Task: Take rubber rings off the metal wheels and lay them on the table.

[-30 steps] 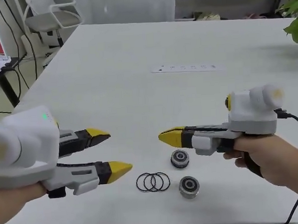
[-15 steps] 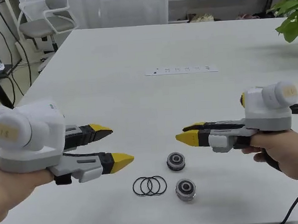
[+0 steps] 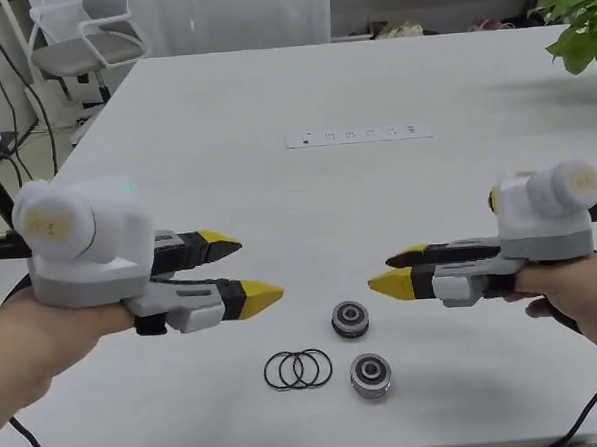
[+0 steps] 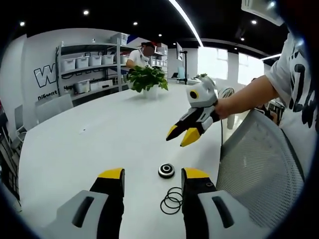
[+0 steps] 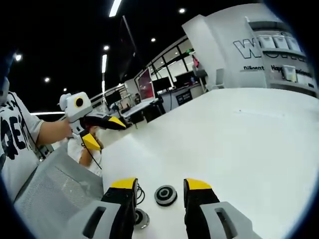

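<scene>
**Table** (image 3: 276, 185): white, large. All work pieces sit nr its front edge, approx mid-width.

**Rubber rings** (image 3: 298, 369), qty 3: thin, black, lying flat on the table. They overlap in a short row, just left of the near wheel and not touching it.

**Wheels**, qty 2: far wheel (image 3: 350, 319) and near wheel (image 3: 370, 374). Both are metal and lie flat, close together but apart. The near one is closest to the front edge.

**Left gripper** (image 3: 256, 271): held in the air above the table, left of the rings. Jaws spread w/ nothing btwn them, touching nothing.

**Right gripper** (image 3: 386, 271): held in the air to the right of the far wheel and above it, tips pointing at the left gripper. Its own view shows the jaws parted and bare, w/ the far wheel in the gap beyond.

**Misc:** power strip (image 3: 358, 135) flat toward the table's middle. Plant (image 3: 579, 29) at the far right corner. Chair (image 3: 79, 45) beyond the far left corner.

**Status (est.):** 3 rings are off and laid down, so that part is done. Both wheels are untouched at this moment. Whether any ring is left on either wheel can't be told, as the detail is too small. If none is left, the job looks complete. If some are, each wheel needs gripping and stripping.
</scene>
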Tool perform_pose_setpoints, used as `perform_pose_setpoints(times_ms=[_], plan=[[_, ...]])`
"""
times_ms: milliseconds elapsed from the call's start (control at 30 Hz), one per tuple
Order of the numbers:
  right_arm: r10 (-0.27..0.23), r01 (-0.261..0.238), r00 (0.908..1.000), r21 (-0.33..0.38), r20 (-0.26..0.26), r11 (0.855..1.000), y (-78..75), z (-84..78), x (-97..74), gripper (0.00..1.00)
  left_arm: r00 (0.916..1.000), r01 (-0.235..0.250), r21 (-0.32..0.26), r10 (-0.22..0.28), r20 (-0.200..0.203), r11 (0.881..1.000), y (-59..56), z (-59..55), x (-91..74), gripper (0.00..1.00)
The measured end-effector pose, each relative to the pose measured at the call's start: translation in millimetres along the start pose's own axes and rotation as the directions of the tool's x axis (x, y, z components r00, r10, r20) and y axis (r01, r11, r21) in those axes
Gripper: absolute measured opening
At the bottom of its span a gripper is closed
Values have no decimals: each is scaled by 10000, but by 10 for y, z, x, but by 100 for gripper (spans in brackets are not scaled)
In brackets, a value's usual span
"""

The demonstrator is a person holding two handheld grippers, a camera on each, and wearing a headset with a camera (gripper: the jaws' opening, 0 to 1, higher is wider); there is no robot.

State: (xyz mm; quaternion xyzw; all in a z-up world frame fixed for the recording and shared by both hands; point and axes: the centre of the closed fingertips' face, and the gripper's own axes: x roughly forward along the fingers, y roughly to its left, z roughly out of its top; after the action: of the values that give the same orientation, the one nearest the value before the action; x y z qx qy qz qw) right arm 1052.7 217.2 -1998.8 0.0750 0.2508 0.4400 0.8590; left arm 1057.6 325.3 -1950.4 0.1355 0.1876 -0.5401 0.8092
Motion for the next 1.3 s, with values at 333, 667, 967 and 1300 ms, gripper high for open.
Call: perform_pose_setpoints(times_ms=[333, 667, 967, 1300], plan=[[-205, 188, 9984, -321, -519, 9993, -92, -146, 17, 35, 9993, 285, -114, -288, -224, 9995, -8, -33, 185, 42], [-319, 264, 9945, -560, -997, 9981, -148, -268, 48, 37, 9973, 467, -164, -476, -564, 9988, -4, -124, 331, 41], [-300, 147, 9882, -1020, -1503, 9947, -136, -383, 111, 37, 9944, 700, -139, -709, -778, 9974, -23, -165, 473, 40], [-285, 4, 9810, -1453, -1917, 9894, -164, -497, 155, 35, 9877, 1043, -100, -1047, -1162, 9945, -82, -268, 662, 39]])
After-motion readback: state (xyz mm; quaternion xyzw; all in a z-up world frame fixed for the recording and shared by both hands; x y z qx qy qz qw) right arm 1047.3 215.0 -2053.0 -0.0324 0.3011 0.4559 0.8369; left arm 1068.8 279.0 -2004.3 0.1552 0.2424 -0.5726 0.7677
